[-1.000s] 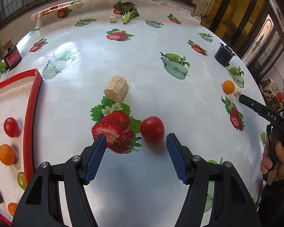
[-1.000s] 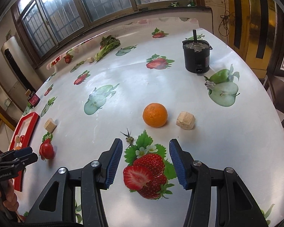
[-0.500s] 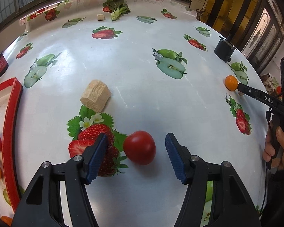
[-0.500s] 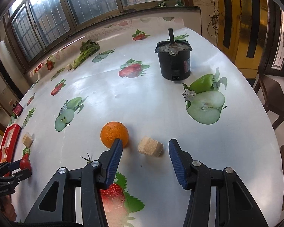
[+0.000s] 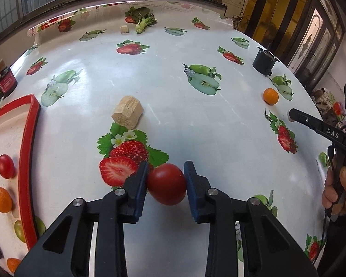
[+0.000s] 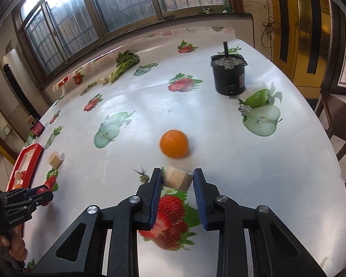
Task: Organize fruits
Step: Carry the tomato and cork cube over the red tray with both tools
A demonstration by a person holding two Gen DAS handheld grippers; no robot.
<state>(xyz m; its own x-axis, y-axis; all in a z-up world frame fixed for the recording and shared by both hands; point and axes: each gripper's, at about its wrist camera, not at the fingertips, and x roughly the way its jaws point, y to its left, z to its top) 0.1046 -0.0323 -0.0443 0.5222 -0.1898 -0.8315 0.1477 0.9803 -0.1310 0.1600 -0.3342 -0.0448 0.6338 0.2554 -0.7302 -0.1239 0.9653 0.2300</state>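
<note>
In the left wrist view my left gripper [image 5: 165, 180] is shut on a red tomato [image 5: 166, 184] resting on the fruit-print tablecloth. A red-rimmed tray [image 5: 25, 161] at the left holds a red tomato [image 5: 5, 166], an orange [image 5: 1, 200] and other small pieces. In the right wrist view my right gripper [image 6: 177, 180] has its pads closed around a tan wafer block [image 6: 177, 181], touching its sides. An orange [image 6: 174, 143] lies just beyond it, apart from the fingers. The orange also shows in the left wrist view [image 5: 270, 96].
A second tan wafer block [image 5: 127, 115] lies ahead of the left gripper. A black motor can [image 6: 229, 76] stands at the far right. Leafy greens [image 6: 124, 65] and a small cube lie at the back. A small red jar [image 5: 5, 82] stands far left.
My left gripper moved forward and closed on the red tomato. My right gripper moved forward past the strawberry print and closed around the wafer block beside the orange.
</note>
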